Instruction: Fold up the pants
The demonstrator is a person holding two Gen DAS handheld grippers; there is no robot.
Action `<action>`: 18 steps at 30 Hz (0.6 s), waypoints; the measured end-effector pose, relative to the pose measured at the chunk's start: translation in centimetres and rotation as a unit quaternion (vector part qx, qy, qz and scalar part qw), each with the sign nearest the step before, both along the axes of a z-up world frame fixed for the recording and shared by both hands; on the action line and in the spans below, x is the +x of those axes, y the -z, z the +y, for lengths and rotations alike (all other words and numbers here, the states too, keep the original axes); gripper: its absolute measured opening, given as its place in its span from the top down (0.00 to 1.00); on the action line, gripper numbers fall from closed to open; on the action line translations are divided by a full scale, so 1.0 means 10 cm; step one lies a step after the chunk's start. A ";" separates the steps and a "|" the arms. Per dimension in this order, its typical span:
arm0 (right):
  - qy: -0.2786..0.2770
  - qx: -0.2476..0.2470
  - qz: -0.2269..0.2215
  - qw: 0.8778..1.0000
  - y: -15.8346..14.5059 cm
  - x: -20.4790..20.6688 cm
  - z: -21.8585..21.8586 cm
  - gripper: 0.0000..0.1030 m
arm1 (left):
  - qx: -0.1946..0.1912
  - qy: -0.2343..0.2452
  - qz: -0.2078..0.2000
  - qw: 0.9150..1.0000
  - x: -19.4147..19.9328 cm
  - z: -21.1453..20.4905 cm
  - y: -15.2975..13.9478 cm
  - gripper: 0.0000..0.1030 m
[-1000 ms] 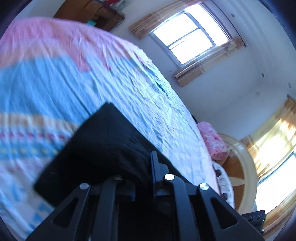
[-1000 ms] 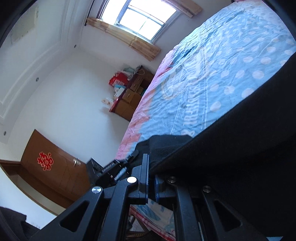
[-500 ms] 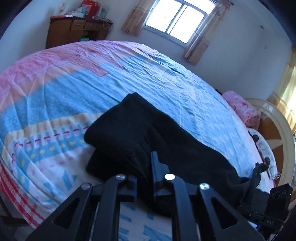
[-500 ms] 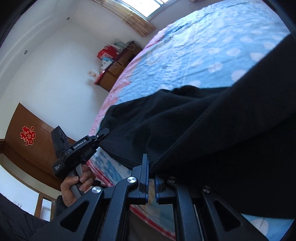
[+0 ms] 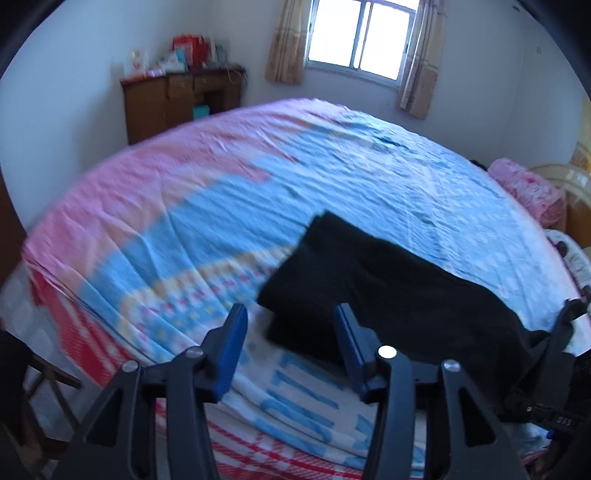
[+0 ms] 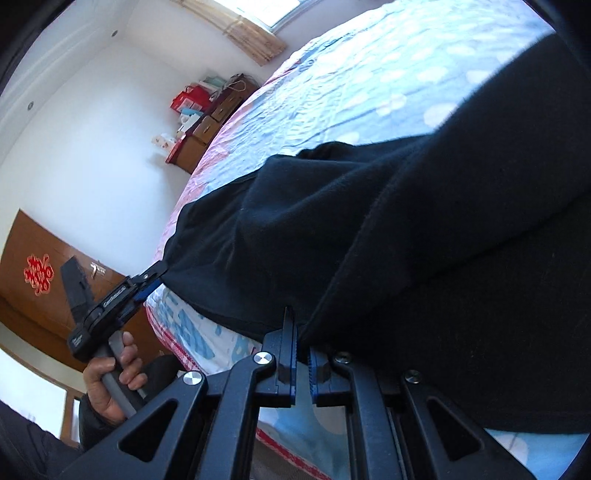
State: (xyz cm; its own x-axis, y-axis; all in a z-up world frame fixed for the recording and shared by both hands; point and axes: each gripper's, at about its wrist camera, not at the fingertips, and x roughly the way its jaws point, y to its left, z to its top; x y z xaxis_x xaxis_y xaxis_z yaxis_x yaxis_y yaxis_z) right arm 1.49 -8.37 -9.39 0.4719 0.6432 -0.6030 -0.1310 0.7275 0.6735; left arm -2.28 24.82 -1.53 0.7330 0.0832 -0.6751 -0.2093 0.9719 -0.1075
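Bed point(image 5: 332, 177), pink-blue sheet; window point(image 5: 360, 35) behind. My left claw point(image 5: 290, 343) gapes wide near the bed's edge; right claw point(image 6: 301, 363) pinches black pants point(image 5: 388, 280).

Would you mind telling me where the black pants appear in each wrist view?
Left wrist view: pants lie right of centre on the bed, beyond the open left gripper.
Right wrist view: pants fill the centre and right, clamped in the right gripper.
Shared landmark: wooden dresser.
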 end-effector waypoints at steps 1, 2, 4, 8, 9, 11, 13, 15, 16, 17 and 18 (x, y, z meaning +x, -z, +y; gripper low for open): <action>0.003 0.005 0.002 1.000 0.01 0.01 -0.01 0.95 | 0.021 -0.006 -0.014 1.000 -0.03 -0.02 -0.09 0.51; 0.003 0.006 0.003 1.000 0.02 0.01 -0.01 0.95 | 0.028 -0.008 -0.025 0.999 -0.03 -0.03 -0.16 0.50; 0.002 0.011 0.005 1.000 0.03 0.02 -0.02 0.95 | 0.029 -0.004 -0.038 0.999 0.00 -0.03 -0.27 0.47; -0.011 0.026 0.035 0.999 0.00 0.02 -0.13 0.84 | -0.010 0.022 -0.054 0.998 0.19 -0.09 -0.37 0.47; -0.013 0.026 0.039 0.999 -0.03 0.00 -0.16 0.76 | -0.015 0.030 -0.055 0.998 0.25 -0.15 -0.35 0.47; -0.012 0.034 0.033 0.999 -0.13 -0.07 -0.30 0.65 | -0.015 0.043 -0.045 0.998 0.40 -0.26 -0.24 0.47; -0.017 0.057 0.021 0.998 -0.30 -0.13 -0.45 0.63 | -0.037 0.056 -0.017 0.998 0.57 -0.31 -0.07 0.49; -0.023 0.071 -0.012 0.997 -0.52 -0.17 -0.54 0.63 | -0.058 0.057 0.007 0.997 0.67 -0.35 0.08 0.51; -0.025 0.076 -0.036 0.996 -0.65 -0.17 -0.57 0.63 | -0.064 0.057 0.015 0.996 0.71 -0.37 0.15 0.51; -0.023 0.089 -0.058 0.994 -0.78 -0.12 -0.61 0.63 | -0.054 0.055 0.016 0.997 0.69 -0.41 0.19 0.51; -0.017 0.106 -0.069 0.992 -0.85 -0.05 -0.64 0.63 | -0.039 0.055 0.010 0.998 0.67 -0.46 0.20 0.51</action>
State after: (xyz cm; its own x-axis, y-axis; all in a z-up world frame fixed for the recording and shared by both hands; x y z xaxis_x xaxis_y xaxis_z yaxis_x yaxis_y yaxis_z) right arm 1.01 -14.75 -0.85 0.5173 0.7648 -0.3840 -0.2544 0.5659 0.7843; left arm 4.38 20.24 -3.50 0.7218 -0.0516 -0.6902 -0.1037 0.9779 -0.1816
